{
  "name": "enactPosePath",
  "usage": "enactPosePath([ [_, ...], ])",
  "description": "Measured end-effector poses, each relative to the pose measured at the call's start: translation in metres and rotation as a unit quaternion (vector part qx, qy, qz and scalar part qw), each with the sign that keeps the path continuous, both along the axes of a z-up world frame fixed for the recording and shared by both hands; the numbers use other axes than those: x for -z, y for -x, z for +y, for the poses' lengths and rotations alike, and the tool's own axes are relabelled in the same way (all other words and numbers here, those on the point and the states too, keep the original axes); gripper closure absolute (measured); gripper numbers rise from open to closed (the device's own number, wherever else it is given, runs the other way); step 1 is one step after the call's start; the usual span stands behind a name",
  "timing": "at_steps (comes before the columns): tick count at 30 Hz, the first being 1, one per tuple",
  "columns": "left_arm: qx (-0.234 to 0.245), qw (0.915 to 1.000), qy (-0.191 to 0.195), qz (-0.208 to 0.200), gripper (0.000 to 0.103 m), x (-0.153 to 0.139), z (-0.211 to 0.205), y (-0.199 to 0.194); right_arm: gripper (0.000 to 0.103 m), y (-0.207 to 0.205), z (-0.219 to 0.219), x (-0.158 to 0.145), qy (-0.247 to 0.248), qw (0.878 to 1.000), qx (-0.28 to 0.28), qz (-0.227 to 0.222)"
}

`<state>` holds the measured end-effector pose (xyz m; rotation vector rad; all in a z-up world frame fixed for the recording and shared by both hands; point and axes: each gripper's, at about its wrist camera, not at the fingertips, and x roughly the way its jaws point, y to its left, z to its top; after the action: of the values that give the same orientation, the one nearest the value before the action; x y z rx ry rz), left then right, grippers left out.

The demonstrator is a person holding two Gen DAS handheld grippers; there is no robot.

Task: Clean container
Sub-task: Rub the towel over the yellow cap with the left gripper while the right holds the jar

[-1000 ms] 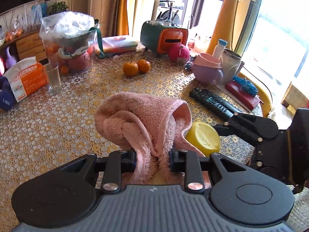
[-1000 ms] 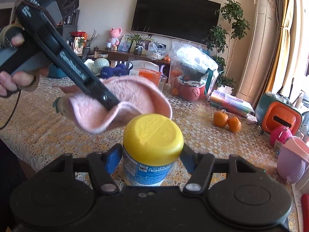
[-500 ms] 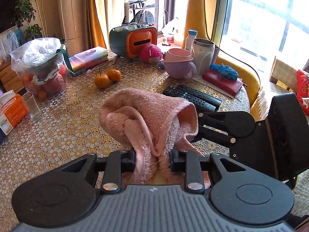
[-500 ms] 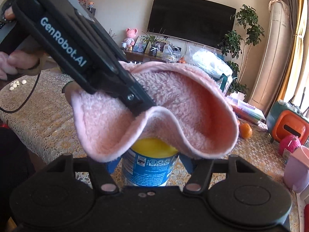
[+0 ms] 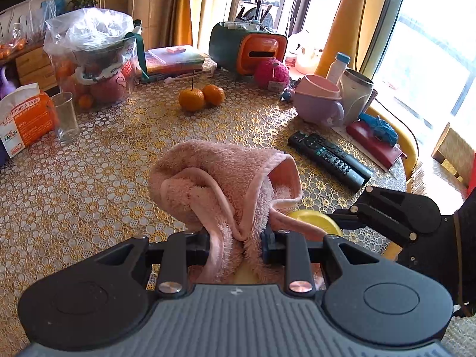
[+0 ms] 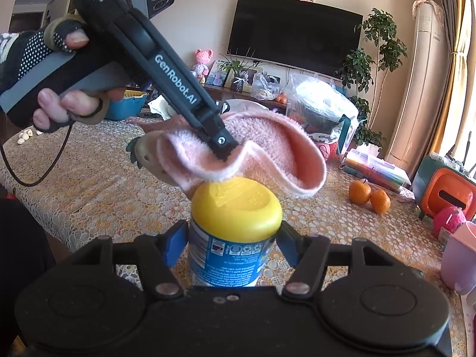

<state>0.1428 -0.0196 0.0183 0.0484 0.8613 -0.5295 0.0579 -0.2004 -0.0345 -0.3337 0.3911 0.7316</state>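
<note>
Jaws of the left gripper were clenched on a pink cloth above a lace-covered surface bearing oranges, a glass and a remote; windows stood beyond.

In the right view, the right gripper clasped the jar by its body, a television behind. Half a second before the cloth had covered the yellow lid; now only its edge touched it.

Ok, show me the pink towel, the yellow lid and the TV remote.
pink towel (image 5: 214, 172), left wrist view, on its fluffy top fold.
yellow lid (image 6: 238, 205), right wrist view, on the lid's flat top.
TV remote (image 5: 327, 154), left wrist view, on its button face.
</note>
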Motion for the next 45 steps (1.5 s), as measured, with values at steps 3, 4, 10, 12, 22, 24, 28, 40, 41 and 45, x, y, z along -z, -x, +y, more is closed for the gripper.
enactPosePath([
  [3,0.004,0.9997,-0.015,0.017,0.076,0.018,-0.002,-0.002,0.04,0.001,0.0,0.0,-0.002,1.0,0.0,-0.001],
  [4,0.006,0.9996,-0.015,0.022,0.076,0.023,-0.002,-0.002,0.04,0.001,-0.001,0.001,-0.003,1.0,0.0,0.0],
  [10,0.017,0.9979,-0.034,0.053,0.076,0.051,-0.003,-0.007,0.039,-0.002,-0.005,-0.001,-0.014,1.0,0.001,0.01],
  [12,0.022,0.9975,-0.038,0.056,0.077,0.058,-0.004,-0.006,0.039,-0.001,-0.005,-0.001,-0.012,1.0,-0.002,0.009],
  [22,0.003,0.998,-0.04,0.049,0.076,0.053,0.0,-0.003,0.038,0.005,-0.007,-0.006,-0.023,0.999,0.031,0.019],
  [24,-0.003,0.9982,-0.038,0.047,0.076,0.051,0.004,0.0,0.038,0.007,-0.007,-0.009,-0.03,0.999,0.038,0.02],
  [28,-0.013,0.9986,-0.032,0.04,0.076,0.043,0.013,0.007,0.038,0.013,-0.004,-0.015,-0.027,0.998,0.064,0.009],
  [40,-0.016,0.9993,-0.009,-0.032,0.076,-0.015,0.024,0.03,0.032,0.005,-0.004,-0.013,-0.068,0.99,0.118,0.045],
  [41,-0.017,0.999,-0.007,-0.04,0.076,-0.021,0.023,0.031,0.032,0.005,-0.003,-0.013,-0.072,0.989,0.122,0.047],
  [45,-0.012,0.9979,0.01,-0.063,0.076,-0.043,0.02,0.035,0.032,0.004,0.0,-0.013,-0.084,0.985,0.145,0.049],
])
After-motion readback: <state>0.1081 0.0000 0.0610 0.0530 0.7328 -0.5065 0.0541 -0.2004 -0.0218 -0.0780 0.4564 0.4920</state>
